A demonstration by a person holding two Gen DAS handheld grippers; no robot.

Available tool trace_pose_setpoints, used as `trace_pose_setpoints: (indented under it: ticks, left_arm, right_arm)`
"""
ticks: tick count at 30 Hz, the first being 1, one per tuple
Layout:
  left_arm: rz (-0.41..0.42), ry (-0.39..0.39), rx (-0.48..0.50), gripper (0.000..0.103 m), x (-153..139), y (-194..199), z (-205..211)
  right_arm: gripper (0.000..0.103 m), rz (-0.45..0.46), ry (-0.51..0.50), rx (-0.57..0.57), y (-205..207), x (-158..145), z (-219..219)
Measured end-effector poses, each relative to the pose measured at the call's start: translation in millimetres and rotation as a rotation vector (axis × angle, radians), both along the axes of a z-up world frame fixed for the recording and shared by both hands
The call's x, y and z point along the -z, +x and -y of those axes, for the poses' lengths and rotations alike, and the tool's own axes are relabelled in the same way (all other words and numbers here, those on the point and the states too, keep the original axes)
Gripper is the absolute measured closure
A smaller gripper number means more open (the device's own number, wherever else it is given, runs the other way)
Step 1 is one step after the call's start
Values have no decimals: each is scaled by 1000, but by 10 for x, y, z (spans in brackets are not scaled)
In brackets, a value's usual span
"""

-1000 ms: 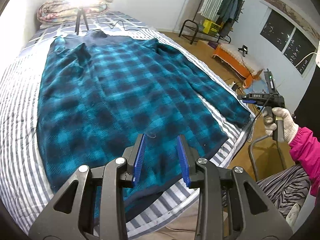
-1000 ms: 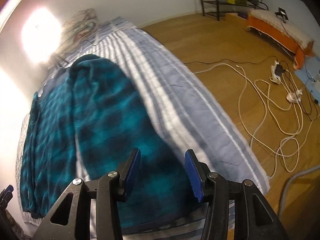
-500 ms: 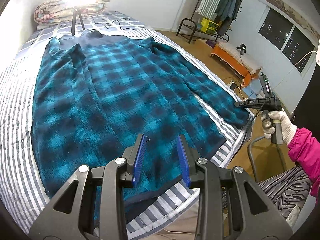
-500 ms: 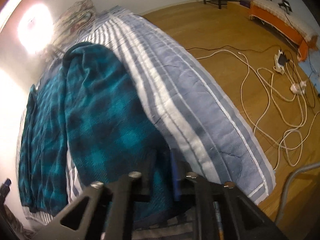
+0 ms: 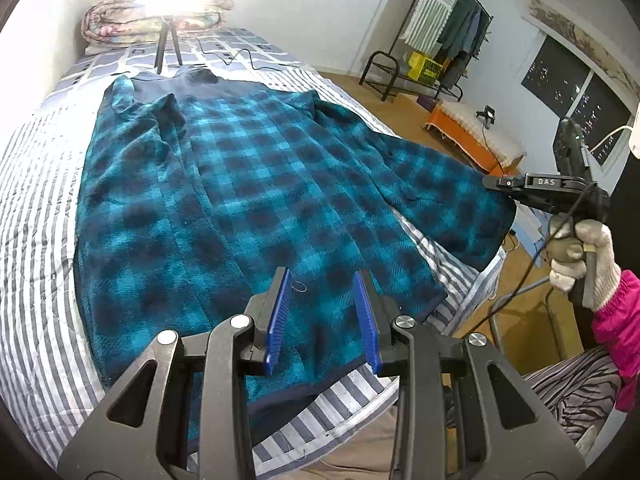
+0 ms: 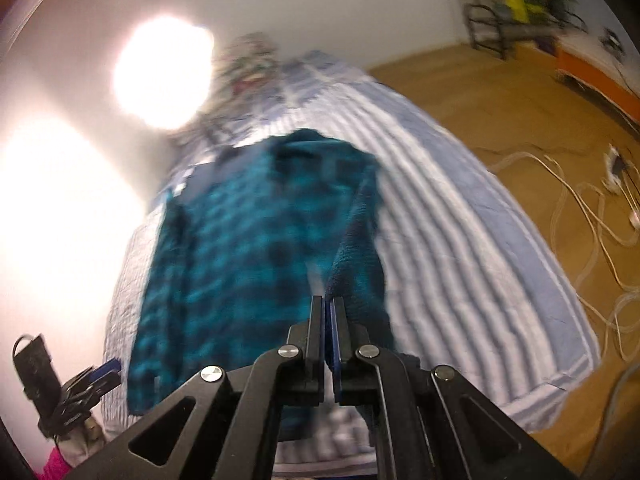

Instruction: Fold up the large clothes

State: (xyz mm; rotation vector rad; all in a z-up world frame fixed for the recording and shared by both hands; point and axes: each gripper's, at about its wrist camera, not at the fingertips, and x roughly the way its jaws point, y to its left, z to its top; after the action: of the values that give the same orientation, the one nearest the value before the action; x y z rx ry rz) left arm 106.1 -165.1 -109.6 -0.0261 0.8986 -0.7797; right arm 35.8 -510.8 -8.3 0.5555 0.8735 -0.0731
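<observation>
A large teal-and-navy plaid fleece robe lies spread flat on a striped bed. My left gripper is open and empty, hovering above the robe's hem near the bed's foot. My right gripper is shut on the end of the robe's right sleeve and holds it lifted off the bed. The left wrist view shows the same gripper at the right edge pinching the raised sleeve cuff. The right wrist view is motion-blurred.
Folded bedding and a lamp tripod sit at the head of the bed. White cables and a power strip lie on the wooden floor to the right. A clothes rack and an orange bench stand beyond.
My right gripper has closed on the sleeve end and lifted it off the bed's right edge. My left gripper has stayed open over the hem.
</observation>
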Motion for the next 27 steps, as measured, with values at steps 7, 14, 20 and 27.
trace_pose_setpoints:
  ticks: [7,14,20,27]
  left_arm:
    - [-11,-32,-67,71,-42,37,-210]
    - [-59,-49,-139,71,66,110,-395]
    - [-88,-31,-160,71,219,121,-417]
    - [-144,-20,-138,71,395,101,-291]
  right_arm:
    - [103,64,-27,-230,245,-170,-867]
    - [103,-55,-84,-535,463,359,-1894]
    - [103,-199,-147,-711,431,944,-2365]
    - [62,-183,-61,-716,353,840,-2187]
